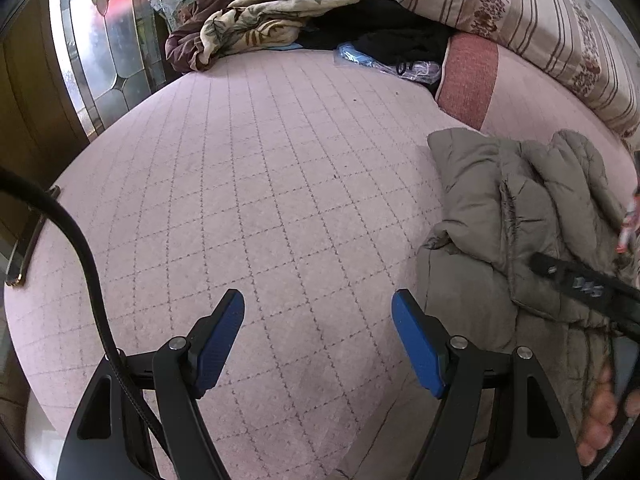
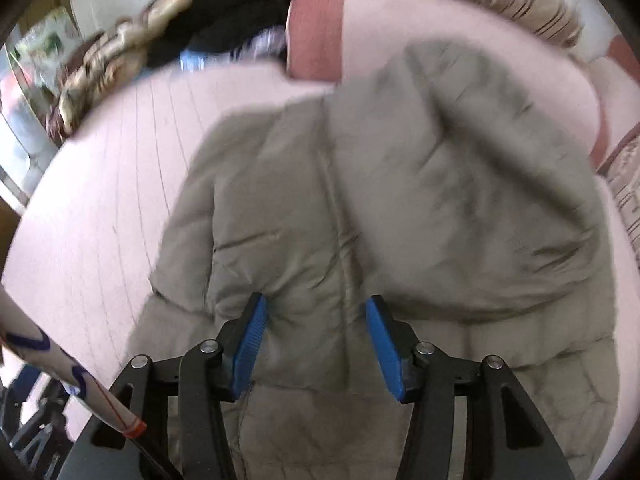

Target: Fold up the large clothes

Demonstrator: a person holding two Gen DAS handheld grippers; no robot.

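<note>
A grey-green padded jacket (image 1: 504, 216) lies bunched on the pink quilted bed (image 1: 260, 184), at the right of the left wrist view. It fills the middle of the blurred right wrist view (image 2: 360, 184). My left gripper (image 1: 318, 300) is open and empty over bare bed, just left of the jacket's edge. My right gripper (image 2: 314, 304) is open, its blue pads (image 2: 252, 332) on either side of a fold of the jacket, not closed on it. The right tool's dark body (image 1: 588, 284) crosses over the jacket in the left wrist view.
A heap of floral and brown bedding (image 1: 256, 20) and black clothes (image 1: 384, 36) lies at the bed's far edge, with a blue plastic packet (image 1: 360, 56). Striped pillows (image 1: 540, 28) and a red-banded cushion (image 1: 468, 76) lie far right. A glass-panelled door (image 1: 104, 52) stands left.
</note>
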